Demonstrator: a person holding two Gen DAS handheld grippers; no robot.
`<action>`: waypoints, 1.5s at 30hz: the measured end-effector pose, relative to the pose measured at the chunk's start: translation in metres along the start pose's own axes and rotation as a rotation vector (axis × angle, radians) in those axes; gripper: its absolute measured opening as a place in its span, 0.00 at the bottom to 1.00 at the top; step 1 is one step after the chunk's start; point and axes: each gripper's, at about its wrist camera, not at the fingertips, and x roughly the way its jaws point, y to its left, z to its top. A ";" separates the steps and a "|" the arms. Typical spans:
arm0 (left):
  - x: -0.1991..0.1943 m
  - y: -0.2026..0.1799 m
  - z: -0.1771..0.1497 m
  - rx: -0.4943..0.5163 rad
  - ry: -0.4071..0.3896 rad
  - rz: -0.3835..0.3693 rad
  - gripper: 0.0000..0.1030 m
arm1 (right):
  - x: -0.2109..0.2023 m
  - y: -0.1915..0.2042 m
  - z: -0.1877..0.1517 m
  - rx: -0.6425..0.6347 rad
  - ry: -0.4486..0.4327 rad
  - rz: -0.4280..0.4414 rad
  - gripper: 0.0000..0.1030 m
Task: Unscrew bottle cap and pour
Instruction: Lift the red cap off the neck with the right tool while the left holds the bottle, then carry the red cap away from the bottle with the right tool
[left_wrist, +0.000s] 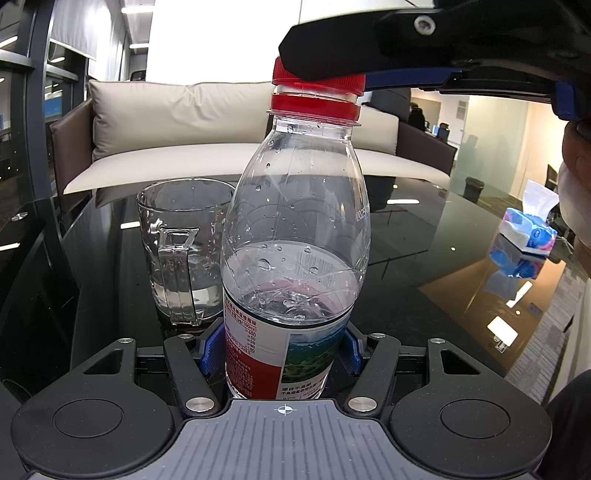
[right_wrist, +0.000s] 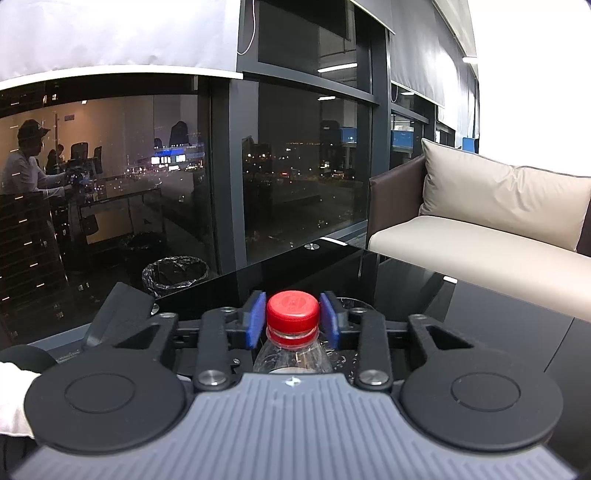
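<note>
A clear plastic bottle (left_wrist: 295, 221) with a red and white label stands upright on the black glass table (left_wrist: 424, 258), roughly half full of water. My left gripper (left_wrist: 280, 350) is shut on its lower body, a blue pad pressing each side. The red cap (right_wrist: 293, 308) sits on the neck with the red ring just below it. My right gripper (right_wrist: 293, 320) comes in from the right at cap height and is shut on the cap, blue pads against both sides. A glass mug (left_wrist: 181, 251) holding a little water stands just behind and left of the bottle.
A blue and white tissue pack (left_wrist: 528, 232) lies on the table at right. A beige sofa (left_wrist: 221, 122) runs along the table's far edge. A lined waste bin (right_wrist: 175, 273) stands by the dark window beyond the table. A hand (left_wrist: 576, 177) shows at the right edge.
</note>
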 end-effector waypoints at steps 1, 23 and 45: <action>0.000 0.000 0.000 0.000 0.000 0.000 0.55 | 0.000 0.000 0.000 0.000 -0.001 0.000 0.33; 0.000 -0.001 0.002 -0.003 0.002 0.000 0.55 | -0.009 -0.011 0.003 0.038 -0.053 -0.049 0.32; 0.000 -0.002 0.002 -0.003 0.003 0.001 0.55 | -0.008 -0.050 -0.040 0.215 -0.004 -0.258 0.32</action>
